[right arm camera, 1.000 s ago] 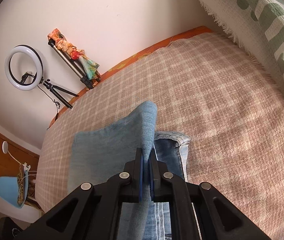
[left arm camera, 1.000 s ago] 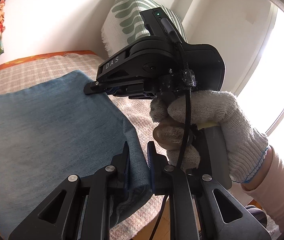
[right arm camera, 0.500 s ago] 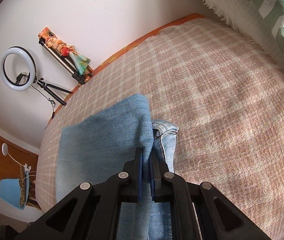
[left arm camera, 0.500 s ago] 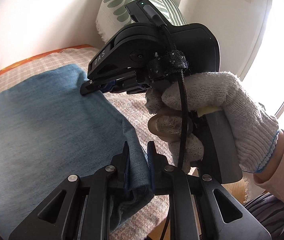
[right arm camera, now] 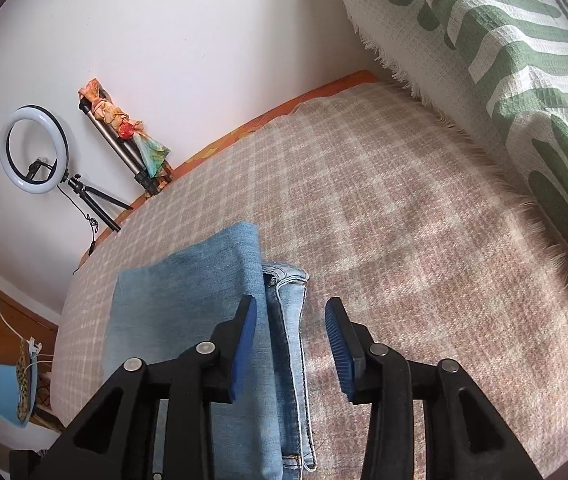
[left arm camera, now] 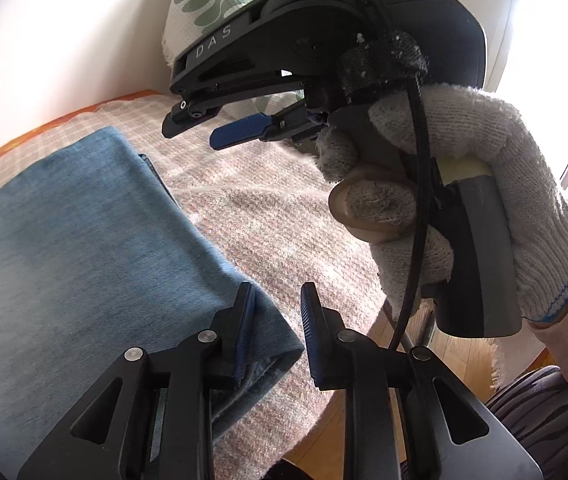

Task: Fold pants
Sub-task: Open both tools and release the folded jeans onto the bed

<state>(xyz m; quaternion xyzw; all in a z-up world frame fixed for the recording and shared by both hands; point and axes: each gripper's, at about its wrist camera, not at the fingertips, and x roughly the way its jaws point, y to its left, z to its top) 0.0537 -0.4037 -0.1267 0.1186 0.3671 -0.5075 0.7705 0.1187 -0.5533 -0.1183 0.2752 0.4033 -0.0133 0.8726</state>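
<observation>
The blue denim pants (left arm camera: 68,248) lie folded flat on the checked bed cover (left arm camera: 268,216). They also show in the right wrist view (right arm camera: 204,292), with the waistband edge (right arm camera: 291,320) sticking out from under the top layer. My left gripper (left arm camera: 276,320) is open over the near right corner of the fold, holding nothing. My right gripper (right arm camera: 289,328) is open just above the far right edge of the pants. It also shows in the left wrist view (left arm camera: 204,128), held by a gloved hand (left arm camera: 443,200), jaws apart.
A green-and-white cushion (right arm camera: 503,60) leans against the wall at the head of the bed. A ring light on a tripod (right arm camera: 34,152) and a second tripod (right arm camera: 124,148) stand beyond the far bed edge. The wooden floor (left arm camera: 443,344) shows past the near edge.
Both grippers were shut on the pants' edge and have opened. The cloth has dropped flat onto the bed. The right gripper has lifted up off the pants.
</observation>
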